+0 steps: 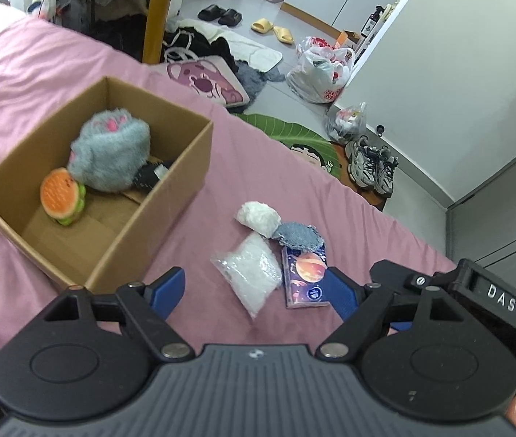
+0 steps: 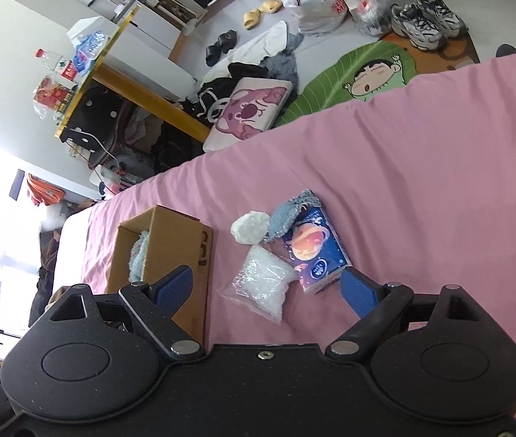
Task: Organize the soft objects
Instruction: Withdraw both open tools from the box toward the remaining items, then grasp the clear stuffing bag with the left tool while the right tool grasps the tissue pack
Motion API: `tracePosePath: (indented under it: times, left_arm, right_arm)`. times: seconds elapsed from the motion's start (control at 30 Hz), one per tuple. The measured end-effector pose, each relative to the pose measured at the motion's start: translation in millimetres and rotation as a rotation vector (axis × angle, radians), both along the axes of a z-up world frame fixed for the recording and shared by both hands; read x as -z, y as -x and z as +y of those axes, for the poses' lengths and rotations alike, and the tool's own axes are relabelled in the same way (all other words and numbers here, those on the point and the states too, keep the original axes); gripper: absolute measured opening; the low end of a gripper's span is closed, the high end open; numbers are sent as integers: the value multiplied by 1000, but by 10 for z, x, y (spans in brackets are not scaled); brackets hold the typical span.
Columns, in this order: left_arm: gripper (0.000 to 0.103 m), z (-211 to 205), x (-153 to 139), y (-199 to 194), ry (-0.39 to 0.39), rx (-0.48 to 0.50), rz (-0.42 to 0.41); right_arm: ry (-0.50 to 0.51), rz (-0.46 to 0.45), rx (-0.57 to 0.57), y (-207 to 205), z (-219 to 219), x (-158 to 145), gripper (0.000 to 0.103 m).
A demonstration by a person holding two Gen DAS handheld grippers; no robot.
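Note:
An open cardboard box (image 1: 170, 196) (image 2: 185, 233) sits on the pink bed and holds a grey plush paw (image 1: 112, 153), a burger toy (image 1: 62, 196) and a dark cloth piece (image 1: 150, 174). To its right lie a white fluffy ball (image 1: 258, 216) (image 2: 250, 226), a denim patch (image 1: 300, 235) (image 2: 287, 215), a clear bag of white filling (image 1: 254, 273) (image 2: 263, 286) and a tissue pack with a planet print (image 1: 305, 278) (image 2: 314, 253). My left gripper (image 1: 258, 287) hangs open above the bag, nothing between its fingers. My right gripper (image 2: 269, 291) is open too, just short of the same bag.
The pink bedsheet (image 1: 276, 167) ends at an edge toward the floor, where a leaf-shaped mat (image 1: 294, 134), sneakers (image 1: 370, 164), plastic bags (image 1: 320, 69), slippers (image 1: 272, 29) and a pink cushion (image 1: 207, 80) lie. A yellow-framed desk (image 2: 87, 83) stands beyond.

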State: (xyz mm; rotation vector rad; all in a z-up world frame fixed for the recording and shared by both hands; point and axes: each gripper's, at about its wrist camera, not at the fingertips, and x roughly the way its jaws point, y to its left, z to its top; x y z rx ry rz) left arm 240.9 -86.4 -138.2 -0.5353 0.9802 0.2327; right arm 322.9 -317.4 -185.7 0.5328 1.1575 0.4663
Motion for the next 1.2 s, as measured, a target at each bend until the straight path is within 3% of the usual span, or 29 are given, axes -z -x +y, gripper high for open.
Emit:
tracePosePath:
  times: [0.6, 1.07, 1.2]
  left_arm:
    - [79, -30, 712, -322, 79, -39, 102]
    - [79, 25, 1127, -530, 91, -94, 147]
    - [79, 20, 1168, -552, 84, -104, 128]
  right_arm:
    - [40, 23, 5, -171, -16, 136, 85]
    - [66, 50, -27, -296, 62, 254, 83]
    - [70, 54, -41, -318, 109, 274, 82]
